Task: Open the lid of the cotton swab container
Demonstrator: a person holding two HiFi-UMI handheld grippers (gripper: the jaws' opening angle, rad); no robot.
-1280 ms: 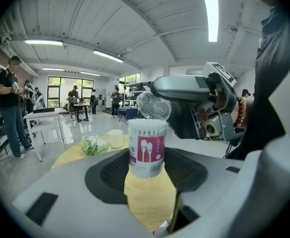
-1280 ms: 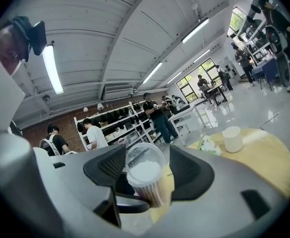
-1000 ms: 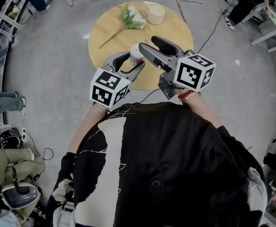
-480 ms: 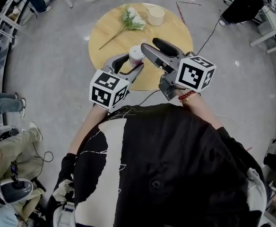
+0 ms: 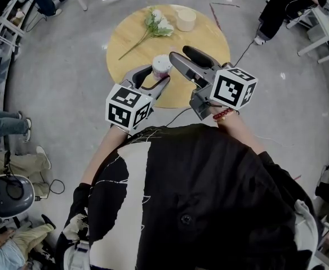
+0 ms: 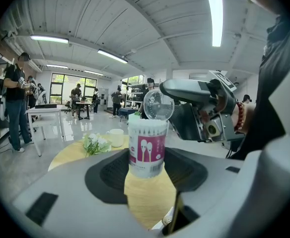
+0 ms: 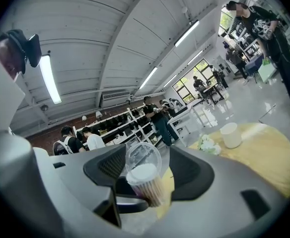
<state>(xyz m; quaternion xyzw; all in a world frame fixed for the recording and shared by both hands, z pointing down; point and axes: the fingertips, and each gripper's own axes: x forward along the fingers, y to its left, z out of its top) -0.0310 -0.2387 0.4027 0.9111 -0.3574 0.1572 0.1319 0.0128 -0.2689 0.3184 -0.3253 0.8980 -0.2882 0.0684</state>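
The cotton swab container (image 5: 161, 66) is a white tub with a pink label (image 6: 146, 150), held upright above the round wooden table (image 5: 204, 32). My left gripper (image 5: 158, 73) is shut on the tub's body, a pad (image 6: 108, 170) on each side. The clear round lid (image 6: 158, 104) stands flipped up on its hinge, and the white swab tips show beneath it (image 7: 144, 173). My right gripper (image 5: 179, 52) hovers open at the tub's top. One of its fingers (image 6: 184, 90) is right beside the lid (image 7: 142, 157), which sits between the wide jaws without being pinched.
A sprig of white flowers (image 5: 156, 21) and a white cup (image 5: 186, 18) lie on the far side of the table. A dark cable (image 5: 249, 41) runs across the grey floor to the right. People, desks and chairs ring the room.
Both grippers and the tub stay almost still. The right gripper's tip has drifted slightly right of the tub's top. People in the background have moved.
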